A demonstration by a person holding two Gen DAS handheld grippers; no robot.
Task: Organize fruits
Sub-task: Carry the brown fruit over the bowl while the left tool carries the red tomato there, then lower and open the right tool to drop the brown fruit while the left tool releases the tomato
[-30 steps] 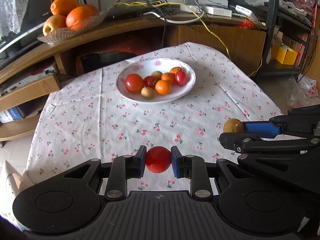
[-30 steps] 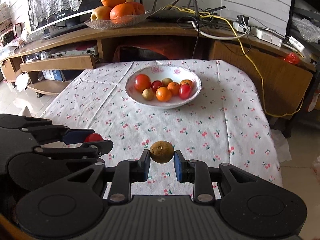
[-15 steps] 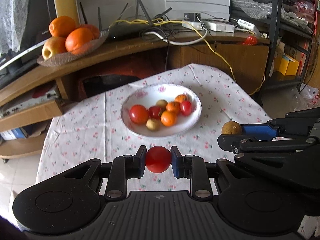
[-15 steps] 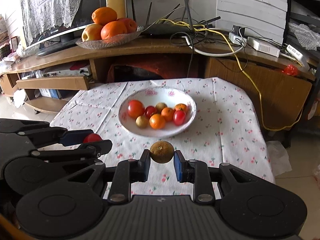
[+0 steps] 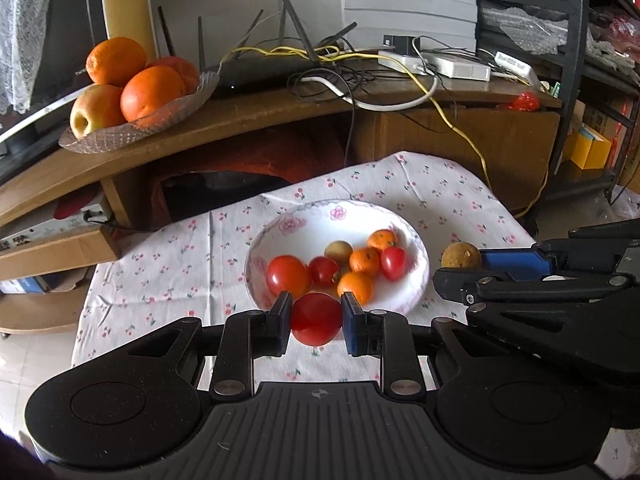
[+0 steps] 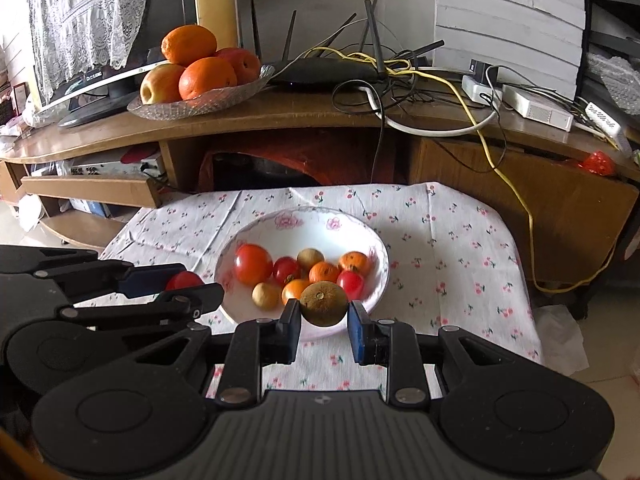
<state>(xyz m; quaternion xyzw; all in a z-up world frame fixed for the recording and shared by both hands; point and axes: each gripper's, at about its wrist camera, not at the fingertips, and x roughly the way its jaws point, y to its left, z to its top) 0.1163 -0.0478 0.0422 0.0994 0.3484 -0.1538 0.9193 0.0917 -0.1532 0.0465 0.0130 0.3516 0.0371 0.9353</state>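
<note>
My left gripper (image 5: 316, 318) is shut on a red tomato (image 5: 316, 319), held just in front of the near rim of a white floral bowl (image 5: 348, 220). The bowl holds several small tomatoes, oranges and brownish fruits. My right gripper (image 6: 324, 312) is shut on a brown round fruit (image 6: 323, 303), also at the bowl's (image 6: 248, 236) near rim. In the left wrist view the right gripper (image 5: 460, 266) shows at the right with the brown fruit (image 5: 461, 255). The right wrist view shows the left gripper (image 6: 188, 286) and its tomato (image 6: 183, 280) at the left.
The bowl stands on a table under a flowered cloth (image 6: 448, 248). Behind it runs a wooden cabinet (image 6: 320, 120) carrying a glass dish of oranges and apples (image 6: 196, 76), a router, cables and a monitor. A metal shelf (image 5: 568, 80) stands at the right.
Both grippers have moved forward toward the bowl, still holding their fruits. The bowl now sits just beyond the fingertips in both views.
</note>
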